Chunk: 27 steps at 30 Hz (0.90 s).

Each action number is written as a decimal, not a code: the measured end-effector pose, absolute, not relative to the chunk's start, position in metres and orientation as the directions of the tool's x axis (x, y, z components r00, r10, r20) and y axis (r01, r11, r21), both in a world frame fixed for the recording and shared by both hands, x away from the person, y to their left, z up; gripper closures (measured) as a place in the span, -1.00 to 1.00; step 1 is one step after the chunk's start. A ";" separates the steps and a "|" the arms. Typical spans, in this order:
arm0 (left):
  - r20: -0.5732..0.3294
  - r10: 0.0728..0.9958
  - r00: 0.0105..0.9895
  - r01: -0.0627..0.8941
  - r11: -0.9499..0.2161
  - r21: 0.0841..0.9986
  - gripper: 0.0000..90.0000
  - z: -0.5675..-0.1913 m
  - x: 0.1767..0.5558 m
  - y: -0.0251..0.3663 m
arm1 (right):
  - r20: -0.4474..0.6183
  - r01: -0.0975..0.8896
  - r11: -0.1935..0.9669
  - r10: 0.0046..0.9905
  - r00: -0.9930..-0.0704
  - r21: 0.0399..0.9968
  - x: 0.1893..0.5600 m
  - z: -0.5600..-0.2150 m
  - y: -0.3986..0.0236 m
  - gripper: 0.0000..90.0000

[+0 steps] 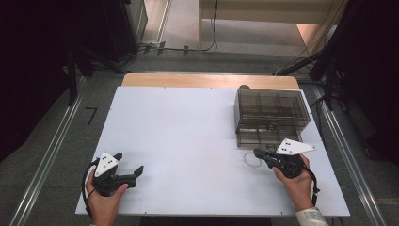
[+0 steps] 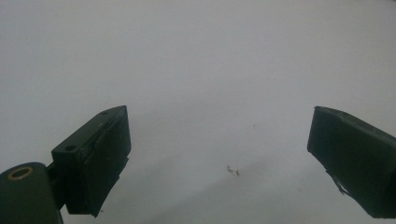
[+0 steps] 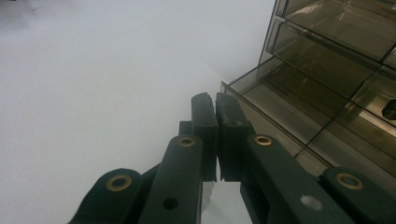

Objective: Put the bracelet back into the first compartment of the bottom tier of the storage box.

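The white table [image 1: 188, 141] carries a smoky clear drawer box [image 1: 270, 117] at its far right, with one low drawer [image 3: 299, 116] pulled out toward the person. The right gripper [image 1: 258, 153] sits just in front of that drawer, its jaws pressed together; whether they pinch anything is hard to tell, though a pale, clear loop [image 1: 250, 159] lies on the table right at their tip. The left gripper [image 1: 128, 165] rests well apart at the near left, jaws spread wide over bare table, holding nothing. A tiny speck [image 2: 232, 171] lies between them.
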<state>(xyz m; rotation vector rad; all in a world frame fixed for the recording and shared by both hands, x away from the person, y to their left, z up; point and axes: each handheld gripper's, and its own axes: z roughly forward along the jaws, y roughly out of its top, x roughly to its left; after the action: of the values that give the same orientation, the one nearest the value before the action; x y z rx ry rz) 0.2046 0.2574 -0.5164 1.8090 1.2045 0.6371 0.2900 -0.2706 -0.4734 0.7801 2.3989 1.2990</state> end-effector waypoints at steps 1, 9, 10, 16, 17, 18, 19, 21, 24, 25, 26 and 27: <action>-0.040 0.913 0.407 0.480 -0.176 0.859 -0.85 -0.516 0.205 0.257 | -0.007 0.317 0.441 0.592 -0.806 0.840 0.290 -0.473 -0.271 0.90; -0.042 0.913 0.407 0.481 -0.175 0.859 -0.85 -0.516 0.205 0.257 | -0.014 0.308 0.435 0.596 -0.803 0.846 0.292 -0.467 -0.271 0.90; -0.041 0.912 0.407 0.481 -0.176 0.859 -0.85 -0.516 0.205 0.257 | -0.015 0.306 0.434 0.596 -0.803 0.847 0.292 -0.466 -0.271 0.90; -0.042 0.912 0.408 0.482 -0.176 0.858 -0.85 -0.516 0.205 0.258 | -0.019 0.302 0.427 0.602 -0.798 0.852 0.294 -0.462 -0.272 0.90; -0.042 0.912 0.408 0.482 -0.176 0.859 -0.85 -0.516 0.205 0.257 | -0.019 0.300 0.424 0.602 -0.798 0.854 0.294 -0.462 -0.272 0.90; -0.043 0.912 0.407 0.482 -0.174 0.859 -0.85 -0.516 0.205 0.257 | -0.021 0.299 0.424 0.604 -0.797 0.855 0.295 -0.461 -0.273 0.90; -0.043 0.912 0.407 0.482 -0.174 0.859 -0.85 -0.517 0.205 0.257 | -0.019 0.301 0.421 0.606 -0.795 0.856 0.295 -0.460 -0.273 0.90; -0.044 0.912 0.407 0.482 -0.174 0.859 -0.85 -0.516 0.205 0.257 | -0.020 0.299 0.416 0.610 -0.792 0.859 0.296 -0.458 -0.273 0.90; -0.044 0.912 0.407 0.482 -0.174 0.859 -0.85 -0.516 0.205 0.257 | -0.018 0.299 0.405 0.618 -0.786 0.864 0.298 -0.455 -0.274 0.90; -0.044 0.912 0.407 0.483 -0.174 0.858 -0.85 -0.516 0.205 0.257 | -0.020 0.297 0.404 0.621 -0.784 0.865 0.299 -0.454 -0.275 0.90; -0.044 0.912 0.407 0.482 -0.174 0.858 -0.85 -0.516 0.205 0.257 | -0.020 0.298 0.401 0.624 -0.781 0.866 0.299 -0.453 -0.275 0.90; -0.043 0.912 0.407 0.482 -0.174 0.859 -0.85 -0.516 0.205 0.257 | -0.020 0.297 0.399 0.624 -0.781 0.868 0.300 -0.453 -0.275 0.90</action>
<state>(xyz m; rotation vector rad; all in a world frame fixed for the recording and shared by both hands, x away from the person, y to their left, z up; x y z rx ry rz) 0.2047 0.2574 -0.5164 1.8086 1.2055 0.6334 0.3002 -0.2755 -0.4526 0.7978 2.3191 1.3335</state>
